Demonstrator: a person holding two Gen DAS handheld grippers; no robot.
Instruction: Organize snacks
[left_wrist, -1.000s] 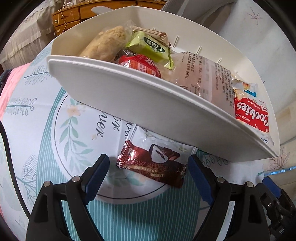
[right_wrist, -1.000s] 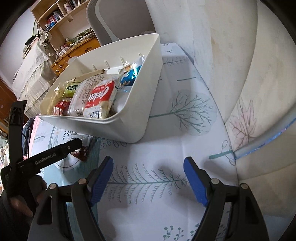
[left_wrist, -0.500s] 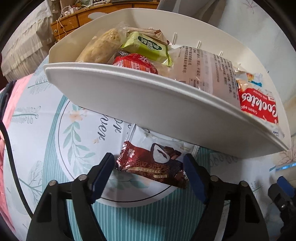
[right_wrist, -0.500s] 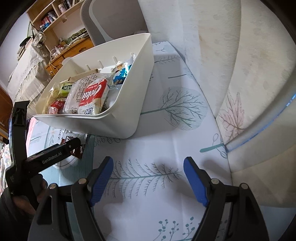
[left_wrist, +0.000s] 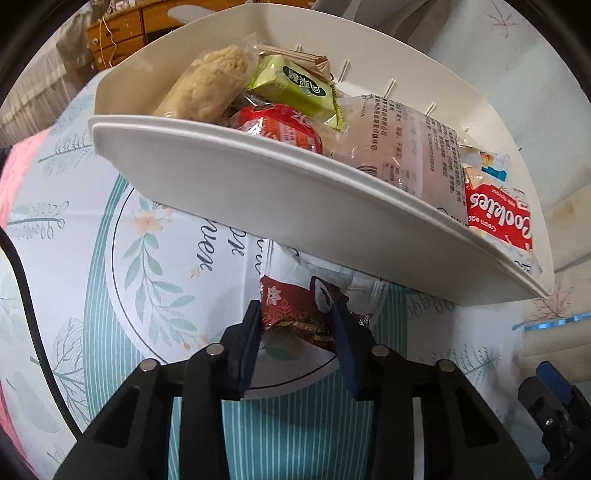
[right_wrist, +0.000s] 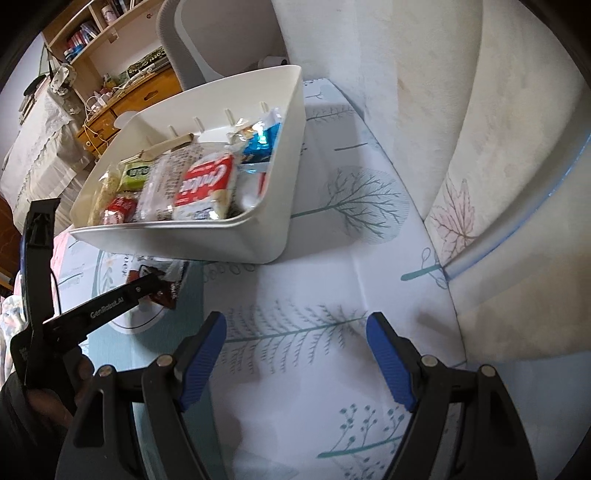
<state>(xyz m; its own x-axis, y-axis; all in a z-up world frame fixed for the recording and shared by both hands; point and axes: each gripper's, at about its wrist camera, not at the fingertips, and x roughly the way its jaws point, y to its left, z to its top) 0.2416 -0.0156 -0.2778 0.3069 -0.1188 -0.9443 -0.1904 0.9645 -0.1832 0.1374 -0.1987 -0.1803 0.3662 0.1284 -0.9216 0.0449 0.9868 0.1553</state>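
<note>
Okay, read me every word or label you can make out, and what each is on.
"Cookies": red cookie packet in the white bin.
"GenRobot.AI": left hand-held gripper.
Cursive on tablecloth: cut off, unreadable.
Clear packet and green packet print: too small.

The left gripper (left_wrist: 297, 325) — wide open a second ago — has closed its blue-padded fingers (left_wrist: 341, 332) onto the dark red foil-wrapped chocolate snack (left_wrist: 295, 308), which now sits pinched and crumpled between them.

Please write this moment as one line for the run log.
left gripper: shut on dark red foil snack packet | right gripper: open, holding nothing | white plastic bin: holds snacks | packet: outside bin
</note>
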